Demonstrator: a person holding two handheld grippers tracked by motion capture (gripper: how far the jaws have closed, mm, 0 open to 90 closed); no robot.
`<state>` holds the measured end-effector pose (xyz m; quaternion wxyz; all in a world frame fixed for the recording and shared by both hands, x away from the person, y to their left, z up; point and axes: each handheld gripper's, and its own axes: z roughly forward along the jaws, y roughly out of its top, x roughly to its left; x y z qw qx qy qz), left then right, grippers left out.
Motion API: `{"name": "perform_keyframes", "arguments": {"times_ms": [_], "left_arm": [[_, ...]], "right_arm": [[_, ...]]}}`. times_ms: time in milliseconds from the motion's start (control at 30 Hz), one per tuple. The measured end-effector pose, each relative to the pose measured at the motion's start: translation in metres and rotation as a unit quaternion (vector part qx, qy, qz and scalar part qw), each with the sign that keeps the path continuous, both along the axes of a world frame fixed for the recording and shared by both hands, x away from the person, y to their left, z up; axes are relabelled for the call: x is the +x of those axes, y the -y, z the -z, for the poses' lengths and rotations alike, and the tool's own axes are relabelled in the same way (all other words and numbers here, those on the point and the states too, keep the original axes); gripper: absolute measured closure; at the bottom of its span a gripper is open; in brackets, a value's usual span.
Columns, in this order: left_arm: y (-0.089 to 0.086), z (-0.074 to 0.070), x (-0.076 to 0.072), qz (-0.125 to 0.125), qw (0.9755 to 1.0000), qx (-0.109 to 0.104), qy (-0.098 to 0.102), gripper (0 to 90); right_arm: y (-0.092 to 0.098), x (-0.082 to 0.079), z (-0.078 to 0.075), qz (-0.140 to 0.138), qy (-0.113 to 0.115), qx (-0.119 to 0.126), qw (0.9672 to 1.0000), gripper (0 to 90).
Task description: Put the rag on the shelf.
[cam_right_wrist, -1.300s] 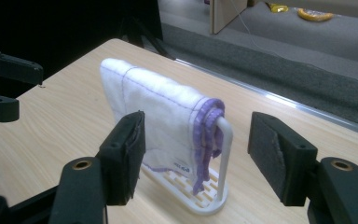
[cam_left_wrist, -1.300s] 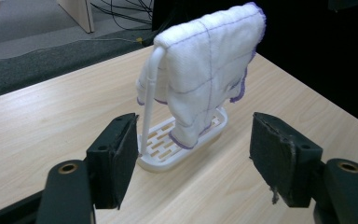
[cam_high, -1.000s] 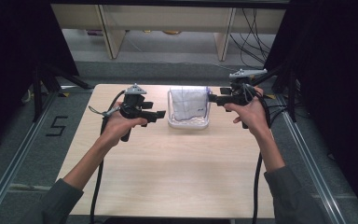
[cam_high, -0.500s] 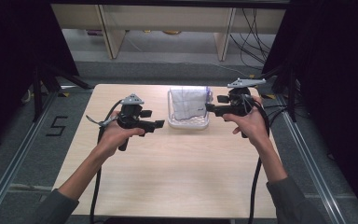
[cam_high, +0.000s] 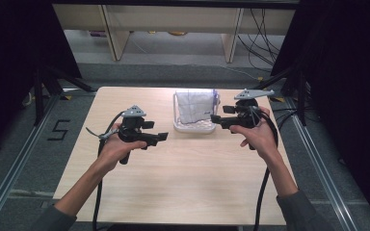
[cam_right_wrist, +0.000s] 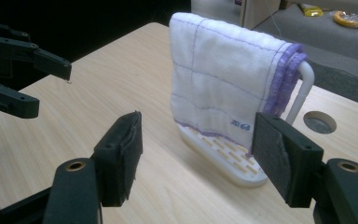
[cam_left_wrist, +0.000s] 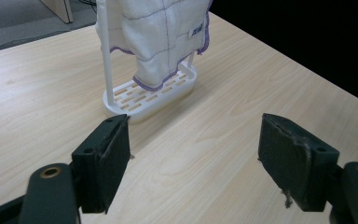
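A white towel [cam_high: 195, 107] with purple edging hangs over a white rack [cam_high: 194, 128] with a slotted base, at the far middle of the wooden table [cam_high: 183, 183]. My left gripper [cam_high: 161, 137] is left of the rack and points at it. Its jaws have just been opening, with nothing between them. In the left gripper view the left gripper [cam_left_wrist: 196, 140] faces the towel [cam_left_wrist: 158, 32] and rack base [cam_left_wrist: 149, 93] from a short way off. My right gripper [cam_high: 215, 118] hovers open close to the rack's right side. In the right gripper view the right gripper [cam_right_wrist: 200, 140] frames the towel [cam_right_wrist: 219, 79].
A round hole [cam_right_wrist: 319, 122] is cut in the table behind the rack. The left gripper [cam_right_wrist: 51, 88] shows at the far left of the right gripper view. Cables trail from both grippers toward the near edge. Dark frames flank the table.
Both hands have drawn back toward the near side and sunk a little. The left gripper's jaws stand wider than before. The towel and rack have not moved.
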<state>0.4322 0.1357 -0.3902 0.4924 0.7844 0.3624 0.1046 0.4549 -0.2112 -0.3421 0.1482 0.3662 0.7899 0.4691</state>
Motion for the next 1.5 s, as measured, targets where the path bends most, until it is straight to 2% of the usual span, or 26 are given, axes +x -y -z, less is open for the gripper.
{"name": "perform_keyframes", "arguments": {"times_ms": [33, 100, 133, 200, 233, 267, 400, 433, 567, 600, 633, 700, 767, 800, 833, 867, 900, 1000, 1100, 1133, 1167, 1200, 1300, 1333, 1467, 1500], "left_arm": [[-0.001, 0.001, -0.001, 0.001, 1.0, -0.001, -0.002, 24.7], [-0.002, 0.003, -0.003, 0.003, 1.0, -0.002, 0.002, 24.6], [-0.003, 0.005, -0.004, 0.001, 1.0, -0.004, 0.002, 24.5], [-0.003, 0.006, -0.007, 0.0, 1.0, -0.006, -0.002, 24.4], [-0.004, 0.007, -0.008, 0.004, 1.0, -0.007, -0.003, 24.3], [-0.004, 0.008, -0.009, 0.004, 1.0, -0.005, 0.0, 24.0], [-0.005, 0.012, -0.013, 0.006, 1.0, -0.003, -0.001, 23.4], [-0.005, 0.013, -0.014, 0.004, 1.0, -0.001, -0.001, 23.4], [-0.006, 0.018, -0.016, 0.006, 1.0, -0.002, -0.003, 23.3], [-0.006, 0.019, -0.017, 0.005, 1.0, -0.002, -0.001, 23.3], [-0.006, 0.02, -0.017, 0.007, 1.0, -0.002, -0.003, 23.3], [-0.007, 0.022, -0.019, 0.008, 1.0, -0.002, -0.001, 23.2], [-0.006, 0.023, -0.021, 0.008, 1.0, -0.004, -0.003, 23.2], [-0.007, 0.024, -0.022, 0.012, 0.9999, -0.002, -0.003, 23.2], [-0.007, 0.025, -0.024, 0.008, 1.0, -0.001, -0.002, 23.2], [-0.007, 0.026, -0.024, 0.01, 0.9999, -0.001, 0.0, 23.2], [-0.007, 0.027, -0.026, 0.009, 1.0, -0.002, -0.001, 23.2], [-0.008, 0.029, -0.028, 0.014, 0.9999, 0.003, 0.0, 23.2], [-0.009, 0.033, -0.03, 0.011, 0.9999, 0.003, -0.002, 23.2], [-0.01, 0.034, -0.03, 0.014, 0.9999, 0.004, -0.004, 23.2], [-0.01, 0.036, -0.031, 0.016, 0.9999, 0.004, -0.004, 23.2], [-0.01, 0.038, -0.032, 0.014, 0.9999, 0.004, -0.003, 23.2], [-0.01, 0.042, -0.035, 0.014, 0.9999, 0.004, -0.003, 23.1], [-0.011, 0.043, -0.036, 0.015, 0.9999, 0.004, -0.005, 23.0], [-0.011, 0.051, -0.039, 0.017, 0.9998, 0.001, -0.006, 22.9], [-0.012, 0.052, -0.041, 0.016, 0.9998, 0.007, -0.009, 22.8]], "right_arm": [[0.001, -0.001, -0.001, -0.005, -0.011, -0.004, 0.9999, 34.5], [0.0, -0.003, 0.001, -0.007, -0.005, -0.006, 0.9999, 34.5], [-0.001, -0.004, 0.002, -0.007, -0.012, -0.002, 0.9999, 34.5], [0.0, -0.005, 0.005, -0.013, -0.005, -0.011, 0.9998, 34.5], [-0.001, -0.007, 0.006, -0.009, -0.015, -0.006, 0.9998, 34.5], [-0.001, -0.007, 0.007, -0.012, -0.005, -0.009, 0.9999, 34.5], [-0.002, -0.012, 0.011, -0.015, -0.014, -0.01, 0.9997, 34.4], [-0.001, -0.012, 0.013, -0.017, -0.008, -0.009, 0.9998, 34.4], [-0.001, -0.016, 0.017, -0.017, -0.011, -0.004, 0.9998, 34.4], [-0.001, -0.018, 0.018, -0.017, -0.02, -0.004, 0.9996, 34.4], [-0.002, -0.018, 0.02, -0.02, -0.015, 0.001, 0.9997, 34.4], [-0.001, -0.02, 0.021, -0.023, -0.01, -0.005, 0.9997, 34.3], [-0.002, -0.023, 0.023, -0.021, -0.024, 0.0, 0.9995, 34.3], [-0.001, -0.023, 0.024, -0.025, -0.016, -0.001, 0.9996, 34.3], [-0.001, -0.024, 0.025, -0.026, -0.022, 0.005, 0.9994, 34.3], [0.0, -0.024, 0.026, -0.025, -0.013, -0.002, 0.9996, 34.3], [-0.001, -0.026, 0.026, -0.022, -0.022, 0.005, 0.9995, 34.3], [0.001, -0.028, 0.03, -0.027, -0.016, 0.004, 0.9995, 34.2], [0.0, -0.033, 0.033, -0.026, -0.024, 0.015, 0.9993, 34.2], [0.002, -0.033, 0.035, -0.024, -0.017, 0.005, 0.9995, 34.2], [0.002, -0.034, 0.037, -0.022, -0.014, 0.011, 0.9996, 34.2], [0.002, -0.034, 0.037, -0.025, -0.016, 0.004, 0.9996, 34.1], [0.005, -0.036, 0.038, -0.019, -0.026, 0.013, 0.9994, 33.8], [0.005, -0.036, 0.04, -0.023, -0.019, 0.017, 0.9994, 33.7], [0.007, -0.036, 0.046, -0.031, -0.024, 0.015, 0.9991, 33.6], [0.006, -0.038, 0.047, -0.022, -0.033, 0.022, 0.999, 33.6]]}}
